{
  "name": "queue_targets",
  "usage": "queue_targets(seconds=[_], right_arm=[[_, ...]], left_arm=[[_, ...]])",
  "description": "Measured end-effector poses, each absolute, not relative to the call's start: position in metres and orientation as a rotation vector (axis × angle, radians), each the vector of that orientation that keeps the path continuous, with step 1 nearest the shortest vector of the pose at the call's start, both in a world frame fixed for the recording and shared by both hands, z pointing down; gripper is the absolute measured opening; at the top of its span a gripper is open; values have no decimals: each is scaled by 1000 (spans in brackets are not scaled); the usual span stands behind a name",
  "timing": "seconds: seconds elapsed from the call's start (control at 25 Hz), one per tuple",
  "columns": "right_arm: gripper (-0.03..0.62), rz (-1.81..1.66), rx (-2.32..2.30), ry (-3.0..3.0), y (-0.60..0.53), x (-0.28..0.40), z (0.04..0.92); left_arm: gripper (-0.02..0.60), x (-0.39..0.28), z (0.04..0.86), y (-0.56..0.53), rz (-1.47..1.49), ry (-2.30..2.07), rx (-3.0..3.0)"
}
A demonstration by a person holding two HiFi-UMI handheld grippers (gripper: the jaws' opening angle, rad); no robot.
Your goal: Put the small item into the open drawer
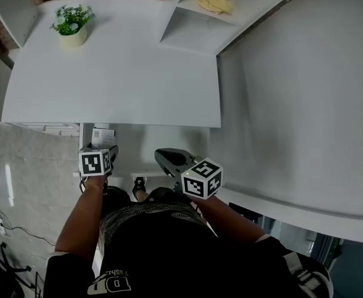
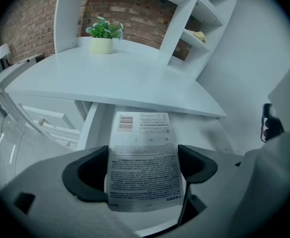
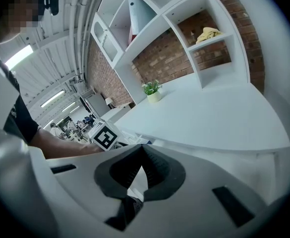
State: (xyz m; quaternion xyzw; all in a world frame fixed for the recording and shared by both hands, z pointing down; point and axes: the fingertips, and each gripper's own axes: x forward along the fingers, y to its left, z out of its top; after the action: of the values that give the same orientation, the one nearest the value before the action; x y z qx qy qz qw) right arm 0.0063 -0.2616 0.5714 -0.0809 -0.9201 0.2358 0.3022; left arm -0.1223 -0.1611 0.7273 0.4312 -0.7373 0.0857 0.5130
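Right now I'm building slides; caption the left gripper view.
Left gripper holds a printed packet, facing the white desk.

I record a black short-sleeved shirt (image 1: 162, 247) with a pale swirl pattern and white lettering. The left gripper (image 1: 99, 146) and right gripper (image 1: 161, 154) have grey bodies and dark jaw pads. Each carries a white marker cube (image 1: 201, 179) printed with black squares.

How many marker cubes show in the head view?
2. One marker cube is at lower left, just below the desk edge; the other is to its right, near centre. None looks hidden.
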Motion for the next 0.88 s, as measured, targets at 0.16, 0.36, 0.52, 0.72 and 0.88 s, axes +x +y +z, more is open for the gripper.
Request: queue_targets(seconds=[0.16,0.36,0.52,0.72,0.88], right_arm=[[5,636,-214,-2429,-268,18,575],[5,662,-198,-2404,-280,40,584],[5,696,-151,-2396,-290,53,591],[5,707,-130,-2399,-295,55,594],[5,715,-118,-2395,-301,58,599]], left_arm=[[420,-123,751,-168,246,-1740,990],[420,-122,776,-172,261,-1711,931],[420,-128,789,-176,267,-1687,885],[420,-133,809,-173,320,-1668,852],[420,-136,817,-176,347,-1673,847]])
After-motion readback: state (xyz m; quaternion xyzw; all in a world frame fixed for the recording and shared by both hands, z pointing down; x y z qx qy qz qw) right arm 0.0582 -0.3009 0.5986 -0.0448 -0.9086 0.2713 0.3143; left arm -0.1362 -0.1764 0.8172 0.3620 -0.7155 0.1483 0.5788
